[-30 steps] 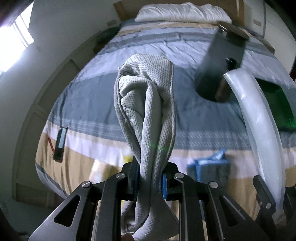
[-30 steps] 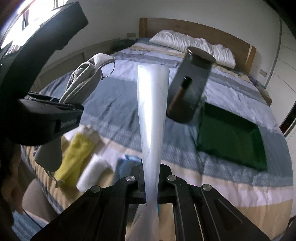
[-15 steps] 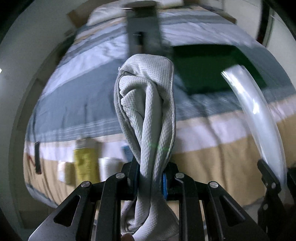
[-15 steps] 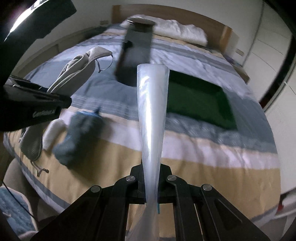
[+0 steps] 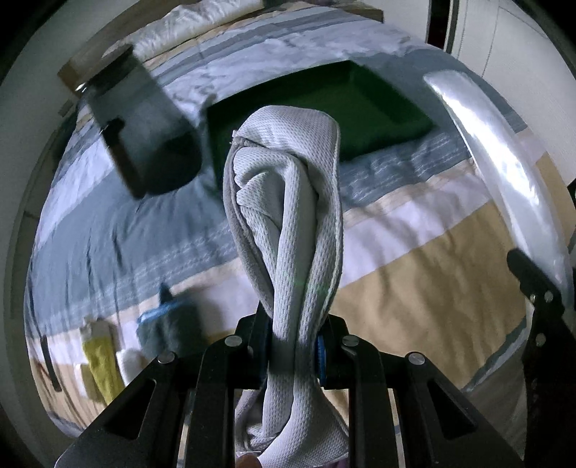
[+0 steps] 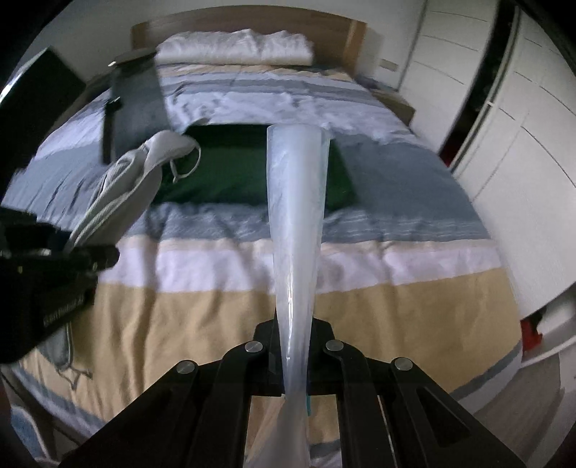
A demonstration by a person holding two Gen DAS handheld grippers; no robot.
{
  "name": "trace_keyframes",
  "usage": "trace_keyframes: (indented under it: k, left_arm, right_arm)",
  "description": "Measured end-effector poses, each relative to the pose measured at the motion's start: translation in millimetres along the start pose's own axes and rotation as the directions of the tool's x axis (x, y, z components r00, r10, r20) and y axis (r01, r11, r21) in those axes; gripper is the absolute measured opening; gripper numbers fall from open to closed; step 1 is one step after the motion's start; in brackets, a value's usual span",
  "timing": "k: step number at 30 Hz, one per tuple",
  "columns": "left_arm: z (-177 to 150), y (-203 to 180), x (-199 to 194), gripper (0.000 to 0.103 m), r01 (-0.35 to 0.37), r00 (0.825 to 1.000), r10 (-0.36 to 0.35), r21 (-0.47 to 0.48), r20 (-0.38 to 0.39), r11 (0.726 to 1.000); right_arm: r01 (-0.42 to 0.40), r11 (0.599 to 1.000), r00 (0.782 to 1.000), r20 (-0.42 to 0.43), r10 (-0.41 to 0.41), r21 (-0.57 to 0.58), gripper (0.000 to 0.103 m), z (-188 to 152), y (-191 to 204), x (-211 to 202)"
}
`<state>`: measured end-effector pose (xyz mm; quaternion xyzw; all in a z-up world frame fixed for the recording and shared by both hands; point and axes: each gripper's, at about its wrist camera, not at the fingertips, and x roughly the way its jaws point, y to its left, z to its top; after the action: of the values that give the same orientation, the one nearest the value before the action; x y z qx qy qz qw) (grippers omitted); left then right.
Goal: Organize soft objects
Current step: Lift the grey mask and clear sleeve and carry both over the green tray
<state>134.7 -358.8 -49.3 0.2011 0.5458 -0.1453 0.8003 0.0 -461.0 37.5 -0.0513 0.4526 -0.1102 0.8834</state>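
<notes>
Left tool (image 5: pixel 293 345): jaws closed tight on a grey mesh-knit cloth (image 5: pixel 284 216), bunched into an upright twisted roll that fills the centre of its view. Right tool (image 6: pixel 293 354): jaws closed on a translucent plastic bag (image 6: pixel 295 223), smooth and glossy, flaring upward like a cone; the bag also curves along the right edge of the left view. Below and left of the left tool, on the striped bed (image 6: pixel 378 295), lie a yellow cloth (image 5: pixel 100 367), a white roll (image 5: pixel 127 361) and a dark blue cloth (image 5: pixel 169 331), all blurred. Ahead of both tools lies a dark green rectangular tray (image 6: pixel 230 172); left of it, a dark cylindrical container (image 5: pixel 144 126). Farthest: white pillows (image 6: pixel 234 48) against a wooden headboard (image 6: pixel 342 32).
</notes>
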Motion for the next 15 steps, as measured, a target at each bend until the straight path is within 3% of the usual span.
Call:
trace_keyframes:
  k: [15]
  left_arm:
    - [63,13,12,0.017,0.032,0.998,-0.026,-0.113,0.057,0.993]
  right_arm:
    - [0.006,0.998,0.994,0.111,-0.013,0.066,0.005,79,-21,35]
